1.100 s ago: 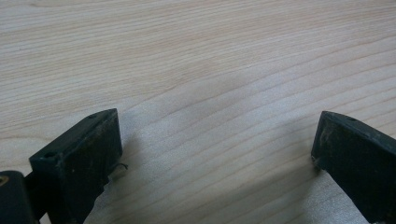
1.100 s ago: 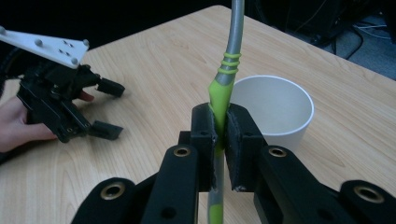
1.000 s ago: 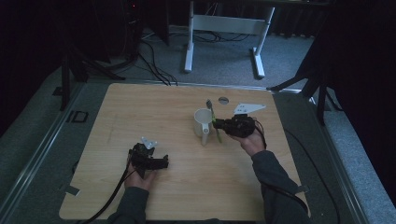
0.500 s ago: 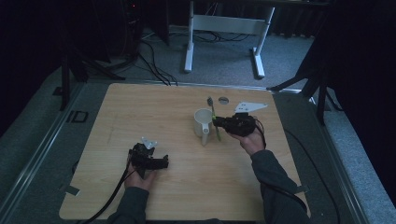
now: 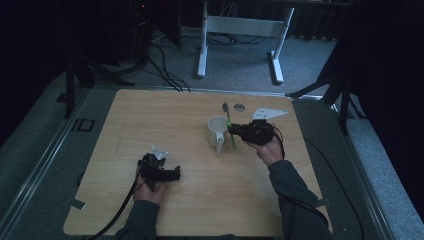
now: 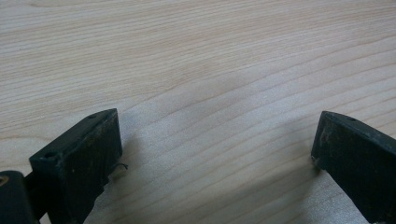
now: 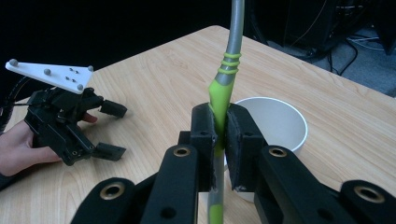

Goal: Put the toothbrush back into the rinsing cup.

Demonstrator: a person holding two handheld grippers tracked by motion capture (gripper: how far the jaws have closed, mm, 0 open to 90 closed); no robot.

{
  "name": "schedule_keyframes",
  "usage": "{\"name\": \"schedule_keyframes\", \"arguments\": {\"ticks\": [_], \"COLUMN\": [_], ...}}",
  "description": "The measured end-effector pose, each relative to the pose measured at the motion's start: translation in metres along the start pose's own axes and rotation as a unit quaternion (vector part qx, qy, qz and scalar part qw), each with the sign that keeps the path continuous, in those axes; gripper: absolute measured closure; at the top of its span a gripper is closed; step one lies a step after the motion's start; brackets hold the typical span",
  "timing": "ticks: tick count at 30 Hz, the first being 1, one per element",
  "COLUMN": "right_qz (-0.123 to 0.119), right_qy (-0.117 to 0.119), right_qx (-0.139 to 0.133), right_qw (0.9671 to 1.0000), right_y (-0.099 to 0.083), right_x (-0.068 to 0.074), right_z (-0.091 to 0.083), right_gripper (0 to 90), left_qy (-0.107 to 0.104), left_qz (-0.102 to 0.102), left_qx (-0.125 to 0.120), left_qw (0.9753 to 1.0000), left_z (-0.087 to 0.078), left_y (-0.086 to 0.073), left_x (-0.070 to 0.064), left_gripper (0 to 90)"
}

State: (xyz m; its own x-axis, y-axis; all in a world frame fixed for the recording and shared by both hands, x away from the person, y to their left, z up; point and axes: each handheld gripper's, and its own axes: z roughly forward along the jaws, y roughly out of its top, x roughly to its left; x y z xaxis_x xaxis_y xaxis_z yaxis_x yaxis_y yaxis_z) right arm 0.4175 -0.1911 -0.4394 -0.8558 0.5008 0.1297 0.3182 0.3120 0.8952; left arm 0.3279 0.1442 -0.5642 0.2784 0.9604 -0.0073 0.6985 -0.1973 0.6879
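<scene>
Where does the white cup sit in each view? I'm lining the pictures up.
High view: white cup right of centre on the table, beside the right gripper.
Right gripper view: right of centre, behind the jaws.
Left gripper view: bare wood between open jaws.
Shared landmark: the green-and-grey toothbrush beside the cup.

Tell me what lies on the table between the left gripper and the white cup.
Nothing: in the high view, bare wood separates the left gripper from the white cup.

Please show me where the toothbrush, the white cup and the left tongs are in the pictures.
toothbrush (image 7: 218, 95), right gripper view, on the green part of its handle just above the jaws.
white cup (image 5: 217, 133), high view, on its outer wall.
left tongs (image 6: 217, 158), left gripper view, midway between the two open jaw tips.
</scene>
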Motion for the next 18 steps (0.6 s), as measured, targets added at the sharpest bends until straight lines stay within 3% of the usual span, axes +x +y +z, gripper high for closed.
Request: {"name": "schedule_keyframes", "arguments": {"ticks": [18], "right_qz": [0.004], "right_qy": [-0.004], "right_qx": [-0.014], "right_qw": [0.9999], "right_y": [0.0045], "right_x": [0.0022], "right_z": [0.0008], "right_gripper": [82.0], "left_qy": [0.000], "left_qz": [0.000], "left_qx": [0.000], "left_qw": [1.0000], "left_z": [0.0000], "left_y": [0.0000], "left_x": [0.0000], "left_gripper": [1.9]}}
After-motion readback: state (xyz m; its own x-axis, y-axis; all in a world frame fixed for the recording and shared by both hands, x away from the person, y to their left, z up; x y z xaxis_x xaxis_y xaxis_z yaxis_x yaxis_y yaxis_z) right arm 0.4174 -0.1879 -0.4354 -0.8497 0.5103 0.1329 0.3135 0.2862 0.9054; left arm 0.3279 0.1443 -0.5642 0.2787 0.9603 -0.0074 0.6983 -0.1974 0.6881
